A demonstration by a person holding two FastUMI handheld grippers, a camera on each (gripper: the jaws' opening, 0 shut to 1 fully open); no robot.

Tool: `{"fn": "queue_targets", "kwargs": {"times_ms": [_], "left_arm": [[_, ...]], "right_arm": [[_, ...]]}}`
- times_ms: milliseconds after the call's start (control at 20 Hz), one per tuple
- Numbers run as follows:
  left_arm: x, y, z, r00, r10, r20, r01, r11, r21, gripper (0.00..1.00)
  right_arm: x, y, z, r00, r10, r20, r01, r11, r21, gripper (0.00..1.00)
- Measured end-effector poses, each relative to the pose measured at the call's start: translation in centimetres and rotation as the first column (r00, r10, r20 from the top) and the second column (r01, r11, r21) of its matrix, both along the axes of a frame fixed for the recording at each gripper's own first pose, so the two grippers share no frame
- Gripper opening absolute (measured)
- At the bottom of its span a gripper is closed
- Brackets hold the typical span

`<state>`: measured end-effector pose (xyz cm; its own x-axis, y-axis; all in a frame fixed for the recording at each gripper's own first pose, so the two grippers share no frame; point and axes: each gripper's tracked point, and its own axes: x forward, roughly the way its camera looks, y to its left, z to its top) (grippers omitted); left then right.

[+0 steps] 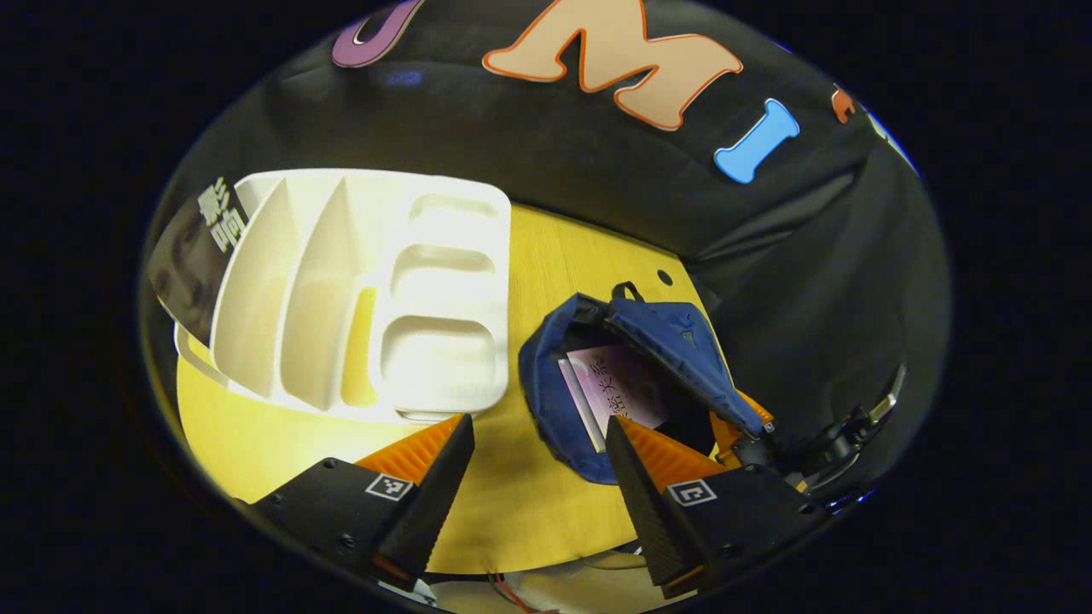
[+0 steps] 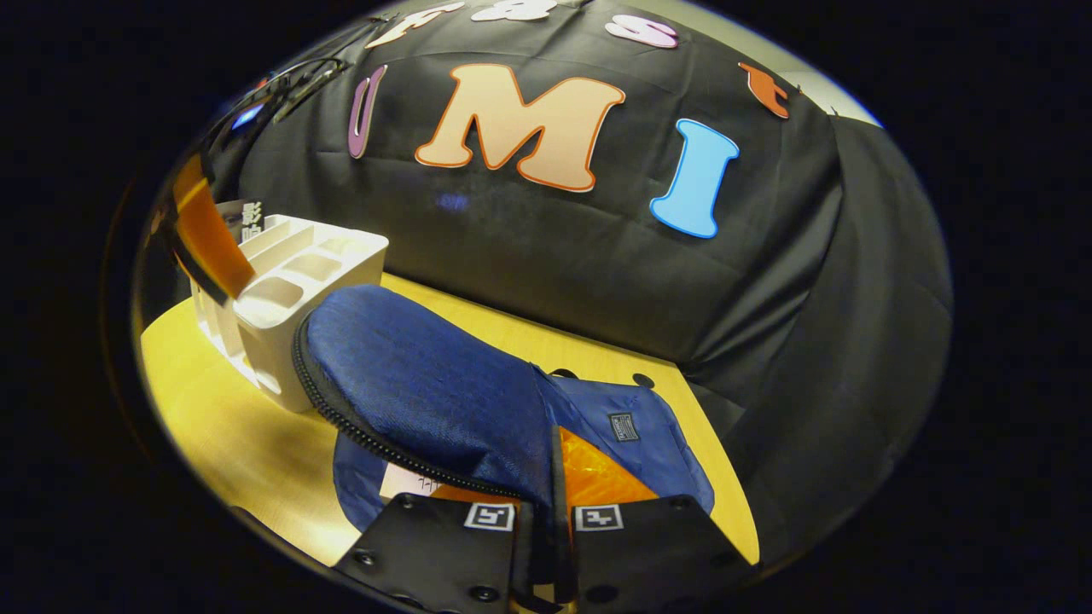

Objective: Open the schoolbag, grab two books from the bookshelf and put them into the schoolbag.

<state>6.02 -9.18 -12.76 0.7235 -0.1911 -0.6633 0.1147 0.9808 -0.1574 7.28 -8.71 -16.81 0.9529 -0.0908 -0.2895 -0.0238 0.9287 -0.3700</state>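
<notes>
At far left, one dark-covered book [image 1: 189,256] stands in the white plastic bookshelf organiser [image 1: 358,290] on the yellow wooden worktop [image 1: 512,503]. The left claw [image 1: 537,477] hangs spread and empty. To its right, the blue fabric schoolbag [image 1: 554,392] lies open with one pale-covered book [image 1: 618,388] inside. The right claw [image 2: 542,529] pinches the bag's flap [image 2: 426,392], holding it raised. Judgement: roughly half done; a second book remains.

Left gripper [image 1: 539,465]: two black tapered fingers [image 1: 435,503], orange ribbed inner pads, a square black-and-white marker on each black base, small screws beside the markers. Right gripper [image 2: 544,512]: black bases, twin square markers, round screws below them.
</notes>
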Motion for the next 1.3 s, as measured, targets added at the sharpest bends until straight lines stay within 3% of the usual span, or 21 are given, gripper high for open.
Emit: {"fn": "queue_targets", "kwargs": {"times_ms": [250,300,350,700,950,1300], "left_arm": [[0.3,6.4,6.4,0.998,0.026,0.049,-0.029,0.998,0.056,0.92],[0.6,8.4,7.5,0.997,0.038,0.062,-0.043,0.996,0.08,0.87],[0.8,10.3,9.0,0.995,0.058,0.076,-0.065,0.993,0.101,0.92],[1.4,22.3,16.4,0.967,0.224,0.124,-0.245,0.948,0.204,0.9],[2.6,28.7,15.2,0.944,0.321,0.077,-0.33,0.912,0.245,0.9],[5.1,30.8,10.9,0.944,0.322,-0.077,-0.303,0.933,0.192,0.87]], "right_arm": [[0.0,0.4,-0.8,0.997,-0.07,-0.006,0.071,0.997,0.008,0.11],[0.1,0.5,-0.8,0.997,-0.08,-0.004,0.08,0.997,0.0,0.12],[0.0,0.5,-0.8,0.996,-0.088,-0.003,0.088,0.996,-0.005,0.13],[-0.2,0.8,-1.6,0.991,-0.134,-0.01,0.133,0.991,-0.01,0.12],[-0.7,0.8,-2.1,0.984,-0.176,-0.016,0.176,0.984,-0.017,0.13],[-1.8,1.2,-2.0,0.97,-0.244,-0.016,0.244,0.969,-0.031,0.13]]}}
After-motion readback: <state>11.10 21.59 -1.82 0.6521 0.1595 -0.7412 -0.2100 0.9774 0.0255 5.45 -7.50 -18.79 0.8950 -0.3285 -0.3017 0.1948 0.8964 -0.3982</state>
